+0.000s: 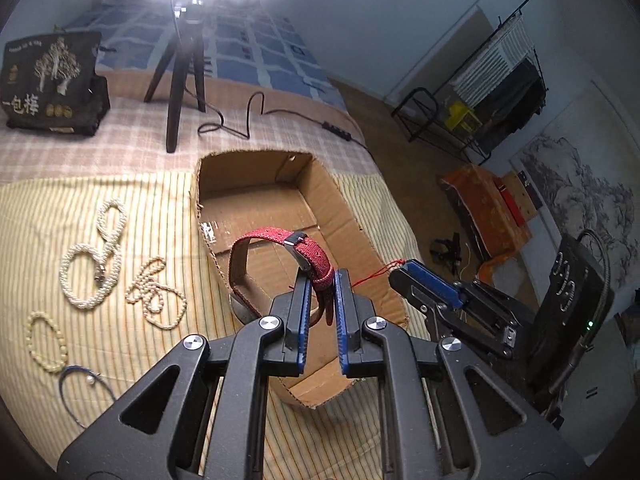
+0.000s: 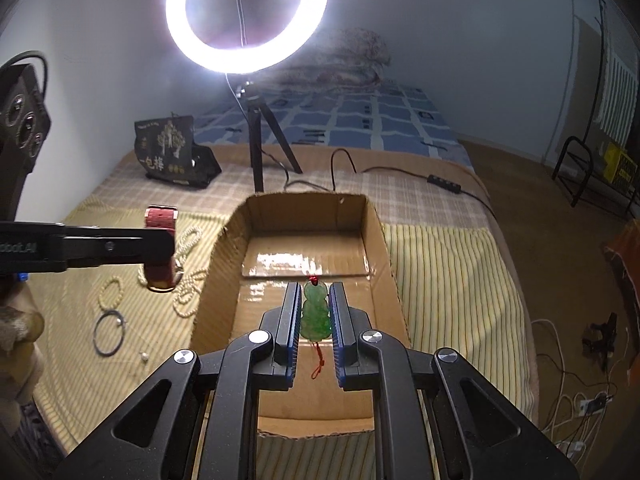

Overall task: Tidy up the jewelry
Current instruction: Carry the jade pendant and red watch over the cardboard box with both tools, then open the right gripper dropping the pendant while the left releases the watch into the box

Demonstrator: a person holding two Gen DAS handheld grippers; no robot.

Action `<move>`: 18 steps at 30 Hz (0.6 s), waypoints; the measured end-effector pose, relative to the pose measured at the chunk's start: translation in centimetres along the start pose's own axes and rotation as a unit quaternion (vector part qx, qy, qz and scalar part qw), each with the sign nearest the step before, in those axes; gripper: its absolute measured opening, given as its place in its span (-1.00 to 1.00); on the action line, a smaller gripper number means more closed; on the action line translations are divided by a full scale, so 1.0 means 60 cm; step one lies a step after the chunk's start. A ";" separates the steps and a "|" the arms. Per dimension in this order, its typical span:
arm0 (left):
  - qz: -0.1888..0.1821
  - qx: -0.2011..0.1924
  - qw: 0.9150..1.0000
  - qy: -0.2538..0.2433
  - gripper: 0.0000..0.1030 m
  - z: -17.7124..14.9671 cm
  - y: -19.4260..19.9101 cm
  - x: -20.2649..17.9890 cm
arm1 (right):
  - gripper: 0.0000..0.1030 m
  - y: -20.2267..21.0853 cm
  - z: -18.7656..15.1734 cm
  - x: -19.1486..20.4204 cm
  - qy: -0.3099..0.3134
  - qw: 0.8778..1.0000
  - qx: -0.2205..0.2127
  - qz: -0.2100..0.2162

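**Jewelry hanging over the box in both grippers**

Jewelry is being held above an open cardboard box point(image 2: 376, 236) on the striped cloth point(image 1: 120, 360). The left gripper point(image 1: 322, 280) is pinching a red-strapped watch point(image 1: 280, 248) over the box's left wall. The right gripper point(image 2: 316, 292) is clamping a green pendant point(image 2: 316, 316), its red cord point(image 2: 318, 364) dangling above the box floor. Pearl strands point(image 1: 104, 256), a bead bracelet point(image 1: 46, 340) and a dark bangle point(image 1: 80, 392) are lying on the cloth left of the box.
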State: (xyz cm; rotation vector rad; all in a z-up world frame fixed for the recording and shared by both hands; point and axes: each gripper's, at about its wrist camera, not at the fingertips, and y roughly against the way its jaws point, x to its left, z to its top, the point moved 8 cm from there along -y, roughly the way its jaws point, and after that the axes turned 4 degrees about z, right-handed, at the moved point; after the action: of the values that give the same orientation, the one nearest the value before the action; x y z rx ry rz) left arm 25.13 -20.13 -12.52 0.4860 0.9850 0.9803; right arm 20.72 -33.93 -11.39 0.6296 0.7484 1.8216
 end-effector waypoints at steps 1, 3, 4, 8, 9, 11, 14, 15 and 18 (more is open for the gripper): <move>0.001 0.004 1.000 0.000 -0.82 -0.001 -0.007 0.000 | -0.76 -0.002 -0.003 -0.002 -0.002 1.000 0.002 0.001; 0.002 0.008 1.000 0.001 -0.82 -0.001 -0.017 -0.001 | -0.76 -0.002 -0.008 -0.006 -0.005 1.000 0.005 0.003; 0.003 0.009 1.000 0.001 -0.82 0.001 -0.020 -0.001 | -0.76 -0.002 -0.010 -0.009 -0.007 1.000 0.005 0.003; 0.010 0.011 1.000 0.000 -0.72 0.005 -0.032 -0.001 | -0.76 -0.003 -0.014 -0.014 -0.009 1.000 0.007 0.007; 0.015 0.014 1.000 -0.001 -0.60 0.005 -0.035 0.000 | -0.75 -0.004 -0.017 -0.014 -0.006 1.000 0.010 0.008; 0.015 0.019 1.000 0.003 -0.01 0.002 -0.039 0.002 | -0.59 -0.005 -0.021 -0.013 0.000 1.000 0.015 0.003; 0.024 0.021 0.999 -0.002 -0.01 -0.001 -0.043 0.005 | -0.03 -0.002 -0.023 -0.015 0.010 1.000 0.011 -0.017; 0.029 0.019 0.999 -0.002 -0.01 0.000 -0.041 0.007 | -0.02 0.001 -0.022 -0.015 0.011 1.000 0.008 -0.017; 0.027 0.019 0.999 0.000 0.02 0.001 -0.040 0.010 | -0.02 0.008 -0.019 -0.017 0.007 1.000 0.003 -0.013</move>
State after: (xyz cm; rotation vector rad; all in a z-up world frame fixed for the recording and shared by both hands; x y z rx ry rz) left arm 26.42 -20.83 -14.50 0.5481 0.9958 1.0115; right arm 19.92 -35.24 -11.89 0.6096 0.7686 1.8016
